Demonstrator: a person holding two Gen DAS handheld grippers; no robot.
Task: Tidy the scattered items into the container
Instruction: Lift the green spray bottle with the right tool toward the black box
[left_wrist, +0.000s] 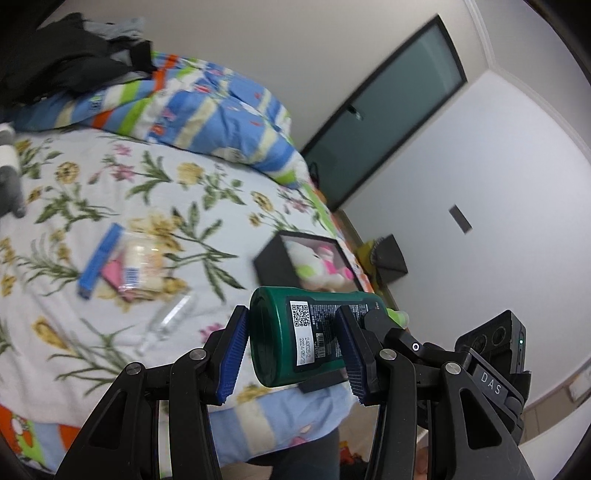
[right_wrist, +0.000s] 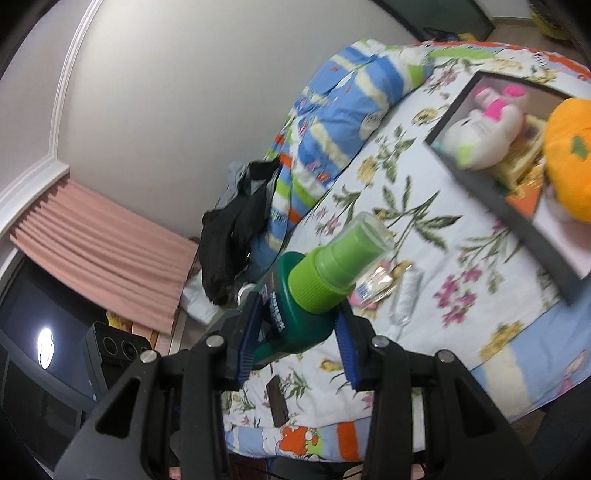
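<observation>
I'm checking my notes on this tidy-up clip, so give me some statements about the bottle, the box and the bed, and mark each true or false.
1. Both grippers are clamped on the green bottle. True: the left gripper holds its base end, the right gripper holds it near the cap.
2. The bottle's cap is red. False: it is light green.
3. The black box holds a plush toy. True.
4. The black box stands on the floor. False: it sits on the floral bedsheet.
5. A blue-topped packet lies on the bedsheet. True.
</observation>
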